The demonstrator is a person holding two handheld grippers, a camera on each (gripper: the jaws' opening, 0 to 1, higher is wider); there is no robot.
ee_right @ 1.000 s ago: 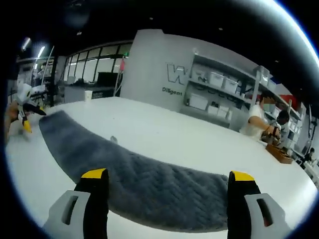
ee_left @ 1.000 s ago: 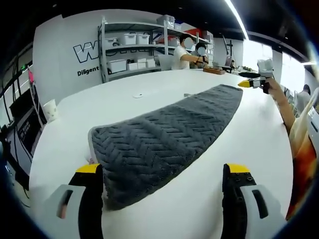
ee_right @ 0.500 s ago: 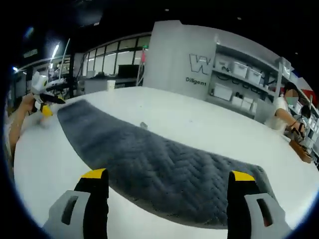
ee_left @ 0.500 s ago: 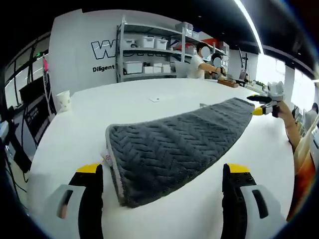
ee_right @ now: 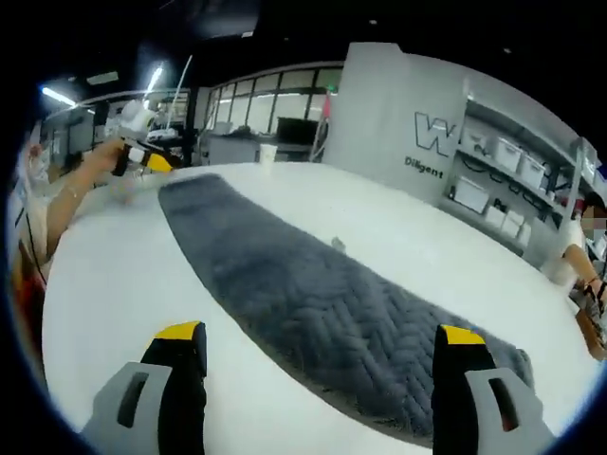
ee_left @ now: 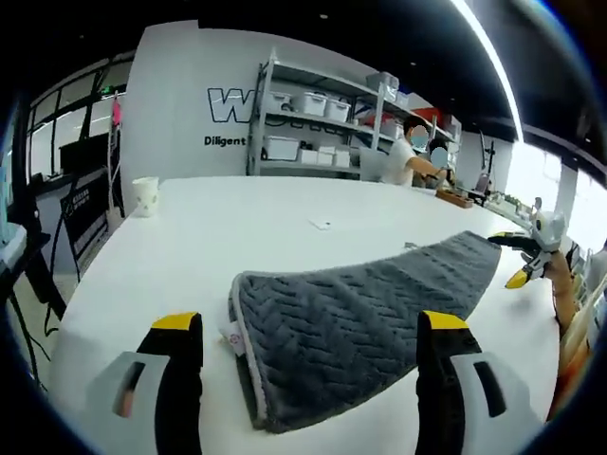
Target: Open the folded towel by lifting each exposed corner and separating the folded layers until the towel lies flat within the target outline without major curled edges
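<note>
Hovering wide open and empty, left gripper [ee_left: 299,355] and right gripper [ee_right: 318,365] flank the folded grey towel [ee_left: 365,318]; next, pinch its 6 o'clock corner.

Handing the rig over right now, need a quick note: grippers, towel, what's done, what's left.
Left gripper: open, holding nothing, hovering over one short end of the towel.
Right gripper: open, holding nothing, over the towel's other end.
Towel: grey, a long folded strip lying on the white table. A small tag sticks out at the left-end edge.
Done: nothing gripped, no layer lifted as far as I can see.
Left: grab the exposed corners, separate the layers, spread it flat. I can't make out a target outline on the table.
</note>
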